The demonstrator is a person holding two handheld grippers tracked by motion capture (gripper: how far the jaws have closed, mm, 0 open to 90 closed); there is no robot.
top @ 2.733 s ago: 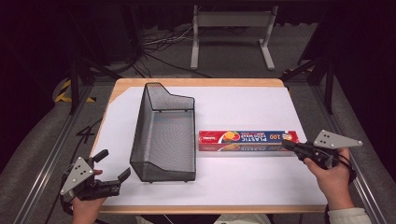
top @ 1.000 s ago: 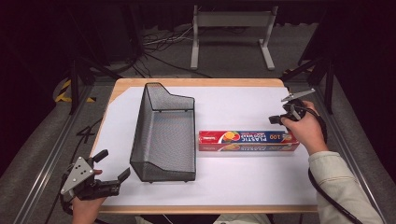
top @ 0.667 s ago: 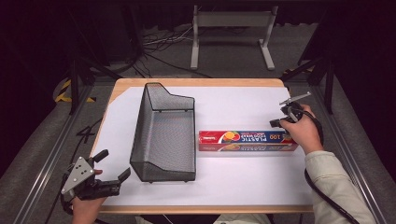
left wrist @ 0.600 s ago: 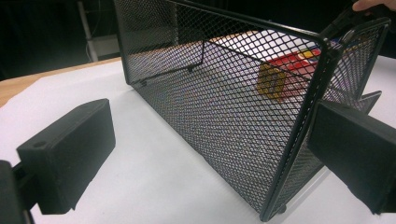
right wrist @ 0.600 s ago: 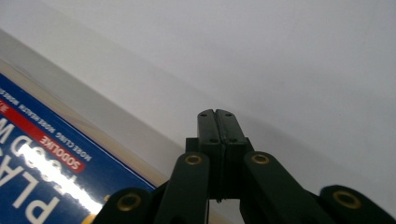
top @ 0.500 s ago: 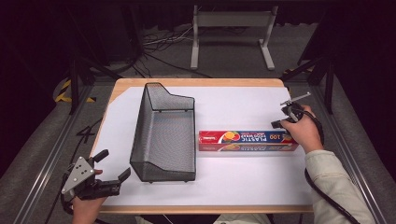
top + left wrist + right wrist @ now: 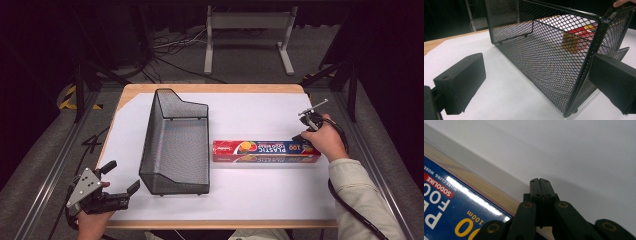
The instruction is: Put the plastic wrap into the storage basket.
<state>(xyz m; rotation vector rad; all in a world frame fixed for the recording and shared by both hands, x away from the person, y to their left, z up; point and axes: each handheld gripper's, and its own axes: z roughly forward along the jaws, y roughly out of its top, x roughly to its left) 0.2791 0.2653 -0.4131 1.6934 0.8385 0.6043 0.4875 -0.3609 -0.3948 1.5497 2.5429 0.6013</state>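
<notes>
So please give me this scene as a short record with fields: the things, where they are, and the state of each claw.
surface: white table top
basket: black mesh basket, upright, left of centre
box: plastic wrap box, flat, right of the basket, apart from it
left claw: open, near the basket's front corner, holds nothing
right claw: shut, empty, at the box's right end, by its far edge
contact of right claw with box: cannot tell

The tall black wire-mesh basket (image 7: 176, 145) stands left of centre on the white-covered table (image 7: 260, 192) — a wall across any straight path between the sides. The long red-and-blue plastic-wrap box (image 7: 266, 151) lies just right of it, a narrow gap between. Bare surface lies behind and in front — passage there.
</notes>
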